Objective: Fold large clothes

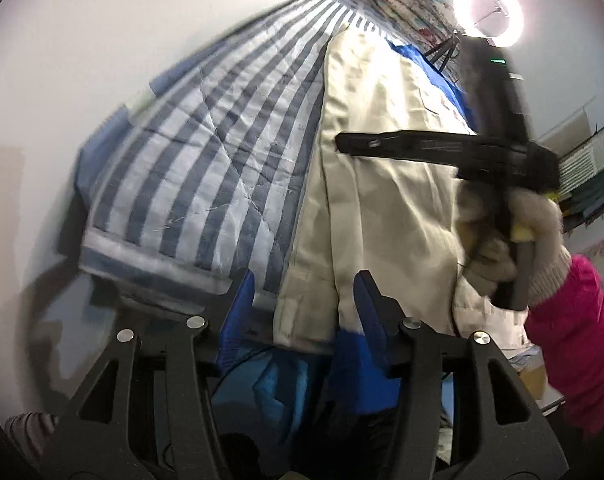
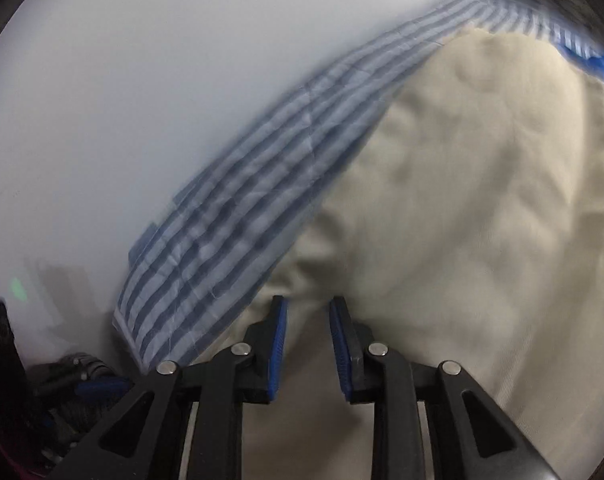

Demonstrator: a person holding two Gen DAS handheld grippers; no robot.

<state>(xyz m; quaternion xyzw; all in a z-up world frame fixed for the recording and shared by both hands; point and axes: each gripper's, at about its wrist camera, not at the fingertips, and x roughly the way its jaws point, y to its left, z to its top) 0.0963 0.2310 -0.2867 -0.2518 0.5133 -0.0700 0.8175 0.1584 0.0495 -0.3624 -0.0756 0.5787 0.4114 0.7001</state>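
Left claw [image 1: 305,312] released, blue pads spread well apart. Between them, the near folded edge of the beige garment [image 1: 381,200], with clear gaps on both sides and neither pad pressing on it. Just below that edge, close in against the right-hand pad, a bunch of bright blue fabric [image 1: 353,368]. Ahead of the claw, the rest of the garment stretched away in a long strip. To the left of it and under it, a striped quilt [image 1: 202,140] in blue and white.

Further ahead and to the right, lying across the garment, the black fingers of the right claw [image 2: 307,320], seen side-on from the left wrist view. Gripped by a gloved hand [image 1: 513,248] coming out of a pink sleeve [image 1: 573,340]. Far beyond, up and right, a lit ring light [image 1: 487,12] and a floral cloth [image 1: 401,12].

From the right wrist view, pads drawn close but not meeting, a narrow gap left. Beige cloth filling that gap and everything ahead and to the right of the claw. Pinched or merely lying beneath the tips – cannot tell, the picture being blurred. Left of the claw, the quilt again, running away in a band.
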